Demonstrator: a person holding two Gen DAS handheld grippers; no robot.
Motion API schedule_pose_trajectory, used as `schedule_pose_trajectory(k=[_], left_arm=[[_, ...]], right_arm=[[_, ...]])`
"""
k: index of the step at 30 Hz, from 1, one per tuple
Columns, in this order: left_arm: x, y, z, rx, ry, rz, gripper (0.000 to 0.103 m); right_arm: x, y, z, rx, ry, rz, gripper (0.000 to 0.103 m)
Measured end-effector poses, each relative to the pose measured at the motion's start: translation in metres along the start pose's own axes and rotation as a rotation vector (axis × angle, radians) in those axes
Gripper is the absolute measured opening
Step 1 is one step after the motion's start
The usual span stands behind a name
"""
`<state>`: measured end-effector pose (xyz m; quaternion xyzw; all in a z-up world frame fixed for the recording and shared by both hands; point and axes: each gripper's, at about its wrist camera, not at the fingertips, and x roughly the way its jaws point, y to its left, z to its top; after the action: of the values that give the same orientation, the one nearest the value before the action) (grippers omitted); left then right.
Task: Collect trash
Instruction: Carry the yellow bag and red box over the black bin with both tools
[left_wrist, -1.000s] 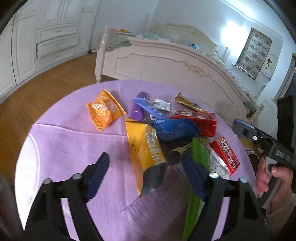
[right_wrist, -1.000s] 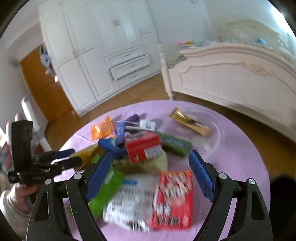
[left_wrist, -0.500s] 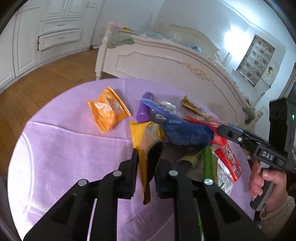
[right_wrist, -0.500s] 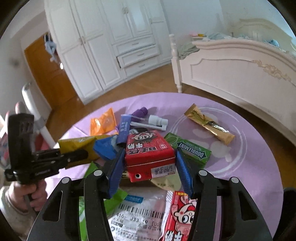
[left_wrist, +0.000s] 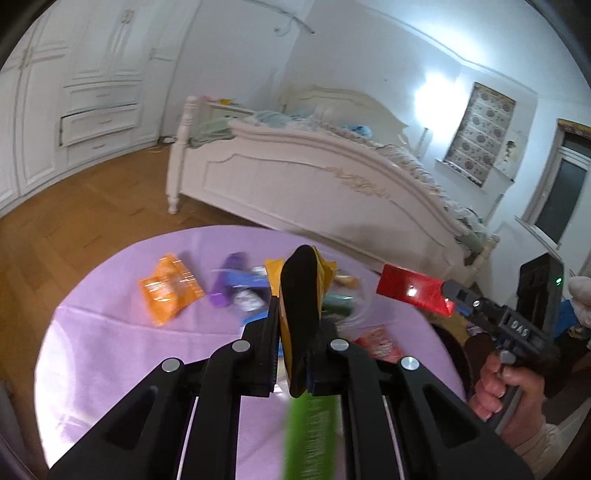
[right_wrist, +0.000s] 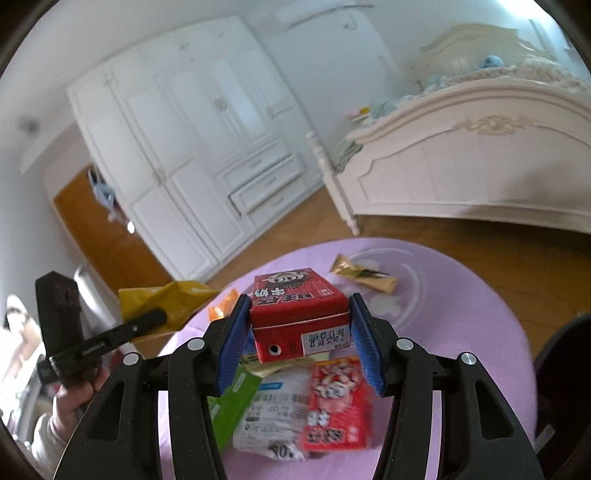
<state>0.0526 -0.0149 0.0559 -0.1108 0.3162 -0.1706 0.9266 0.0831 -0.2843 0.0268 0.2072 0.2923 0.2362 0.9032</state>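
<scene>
My left gripper (left_wrist: 295, 325) is shut on a yellow snack bag (left_wrist: 301, 291) and holds it up above the purple table (left_wrist: 110, 354); the bag also shows in the right wrist view (right_wrist: 166, 299). My right gripper (right_wrist: 299, 332) is shut on a red drink carton (right_wrist: 299, 310), lifted off the table; the carton also shows in the left wrist view (left_wrist: 413, 290). An orange packet (left_wrist: 170, 291), a purple tube (left_wrist: 227, 278), a green wrapper (left_wrist: 310, 428), a red wrapper (right_wrist: 336, 406), a white labelled bag (right_wrist: 269, 417) and a gold bar wrapper (right_wrist: 364, 277) lie on the table.
A white bed (left_wrist: 332, 177) stands beyond the table. White wardrobes (right_wrist: 192, 147) line the far wall over a wooden floor (left_wrist: 74, 214). A dark object (right_wrist: 565, 373) sits at the table's right edge.
Both grippers closed, the left on the yellow bag and the right on the red carton, then lifted them up off the table.
</scene>
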Motion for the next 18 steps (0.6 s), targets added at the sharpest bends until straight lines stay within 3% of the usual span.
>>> schedule_pose_trajectory(k=[10,18], left_arm=[[0.069,-0.102,-0.002,0.104,0.091,-0.193,0.012],[0.143,-0.196,-0.030,0.201,0.234,-0.350,0.012]], right_arm=[[-0.078,-0.090,-0.013,0.189,-0.131,-0.135,0.054],[-0.129,-0.167,-0.042,0.340,-0.196,-0.303,0.054]])
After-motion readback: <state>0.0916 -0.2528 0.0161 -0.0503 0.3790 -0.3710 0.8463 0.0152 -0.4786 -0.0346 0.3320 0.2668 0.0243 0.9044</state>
